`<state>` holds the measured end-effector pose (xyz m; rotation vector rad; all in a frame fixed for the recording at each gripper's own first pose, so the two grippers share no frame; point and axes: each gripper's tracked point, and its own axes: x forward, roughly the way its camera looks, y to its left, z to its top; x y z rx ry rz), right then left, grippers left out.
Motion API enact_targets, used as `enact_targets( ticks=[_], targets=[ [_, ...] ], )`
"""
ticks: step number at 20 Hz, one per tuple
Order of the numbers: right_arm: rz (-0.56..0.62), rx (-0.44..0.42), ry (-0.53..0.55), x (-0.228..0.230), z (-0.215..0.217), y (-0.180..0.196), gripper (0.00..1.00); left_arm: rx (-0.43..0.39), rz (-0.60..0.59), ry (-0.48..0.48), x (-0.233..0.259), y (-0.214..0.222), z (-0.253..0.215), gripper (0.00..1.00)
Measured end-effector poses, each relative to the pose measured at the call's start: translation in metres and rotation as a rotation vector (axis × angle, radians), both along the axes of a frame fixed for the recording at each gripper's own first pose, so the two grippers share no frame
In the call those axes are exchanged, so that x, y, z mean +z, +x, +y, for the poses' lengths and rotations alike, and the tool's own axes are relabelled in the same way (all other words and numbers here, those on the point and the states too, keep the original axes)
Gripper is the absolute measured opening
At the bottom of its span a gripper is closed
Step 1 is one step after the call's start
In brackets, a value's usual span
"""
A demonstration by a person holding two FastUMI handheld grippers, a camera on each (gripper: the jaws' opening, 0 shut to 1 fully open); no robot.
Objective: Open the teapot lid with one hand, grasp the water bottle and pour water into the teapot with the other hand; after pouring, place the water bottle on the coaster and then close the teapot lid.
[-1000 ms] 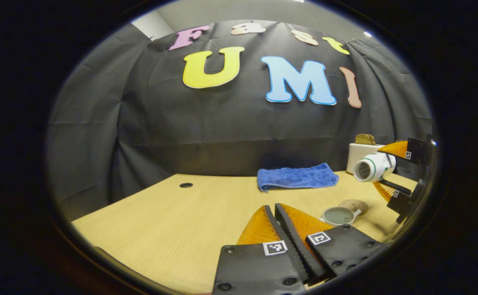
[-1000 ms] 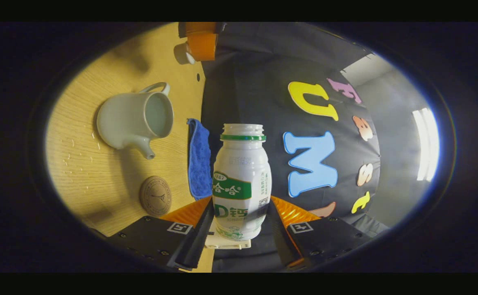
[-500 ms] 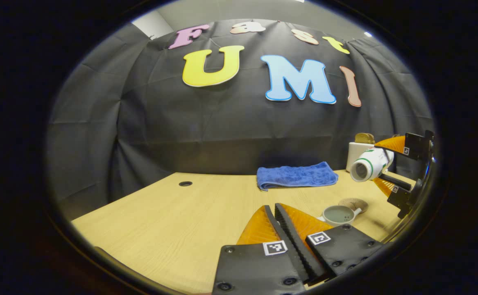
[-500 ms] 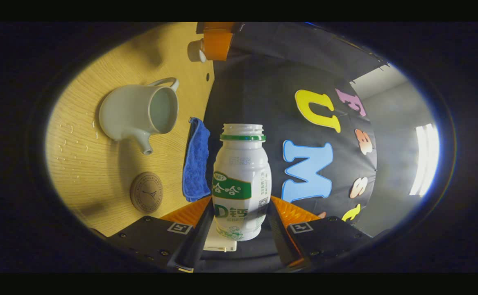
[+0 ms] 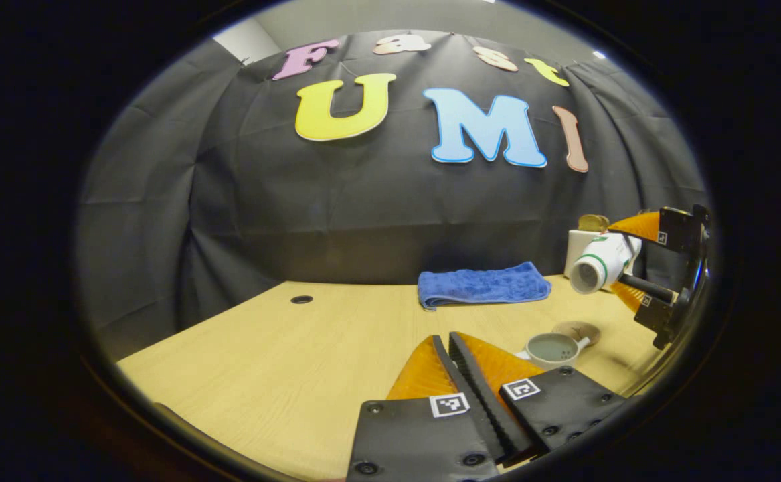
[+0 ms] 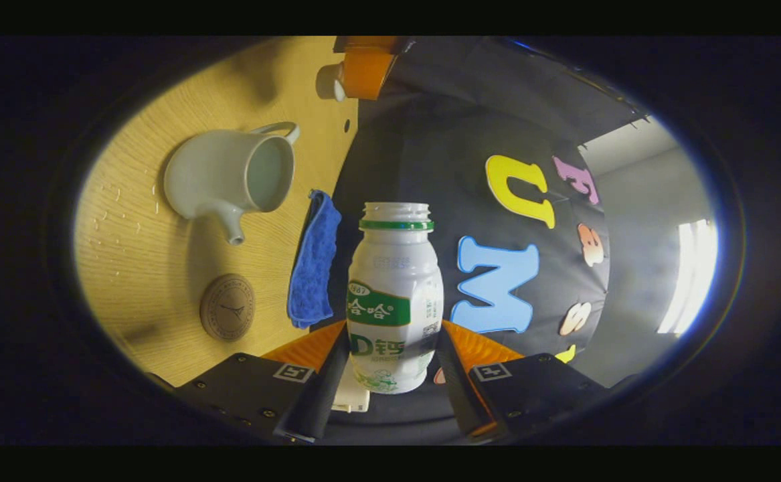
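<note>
- We see the water bottle (image 6: 395,298) clamped between the right gripper (image 6: 390,361) fingers, uncapped, its mouth pointing straight ahead of the claw.
- In the left gripper view that bottle (image 5: 603,262) lies tilted in the air, above and beyond the teapot (image 5: 552,349).
- The teapot (image 6: 229,182) stands open on the table (image 6: 142,268), up and to the left of the right claw, spout toward the round coaster (image 6: 227,307) (water droplets lie beside it).
- The left gripper (image 5: 449,348) has its fingers nearly together; in the right gripper view it (image 6: 353,73) holds the small white lid (image 6: 328,80), well apart from the pot.
- A folded blue towel (image 5: 484,285) lies farther back, by the wall.
</note>
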<state>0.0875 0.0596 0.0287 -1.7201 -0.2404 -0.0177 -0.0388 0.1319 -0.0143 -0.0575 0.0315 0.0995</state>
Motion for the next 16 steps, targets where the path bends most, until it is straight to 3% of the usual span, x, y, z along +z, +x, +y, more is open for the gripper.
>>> enact_targets(
  ticks=[1, 2, 3, 4, 6, 7, 8, 9, 16],
  targets=[
    [-0.004, 0.002, -0.010, 0.0003, 0.0006, -0.0006, 0.71, 0.000, 0.001, 0.000, -0.0016, 0.0004, -0.0006, 0.06],
    [-0.008, 0.004, -0.019, 0.0005, 0.0019, -0.0014, 0.71, -0.001, 0.001, 0.000, -0.0014, 0.0006, -0.0007, 1.00],
    [-0.009, 0.006, -0.025, 0.0003, 0.0020, -0.0018, 0.71, -0.001, 0.002, 0.000, -0.0017, 0.0006, -0.0011, 1.00],
    [-0.010, 0.006, -0.028, 0.0010, 0.0021, -0.0019, 0.71, -0.002, 0.002, -0.001, -0.0013, 0.0001, -0.0011, 0.06],
    [-0.013, 0.008, -0.033, 0.0016, 0.0019, -0.0016, 0.71, -0.003, 0.002, 0.000, -0.0022, -0.0003, -0.0013, 0.06],
    [-0.014, 0.008, -0.035, 0.0018, 0.0022, -0.0021, 0.71, -0.004, 0.002, -0.001, -0.0017, -0.0009, -0.0010, 1.00],
    [-0.014, 0.010, -0.035, 0.0015, 0.0025, -0.0014, 0.71, -0.006, 0.003, -0.001, -0.0013, -0.0004, -0.0013, 1.00],
    [-0.017, 0.011, -0.037, 0.0021, 0.0025, -0.0014, 0.71, -0.006, 0.004, 0.000, -0.0021, -0.0004, -0.0016, 0.06],
    [-0.036, 0.020, -0.062, 0.0059, 0.0035, -0.0025, 0.71, -0.013, 0.008, 0.001, -0.0029, 0.0010, -0.0044, 0.06]
  ],
)
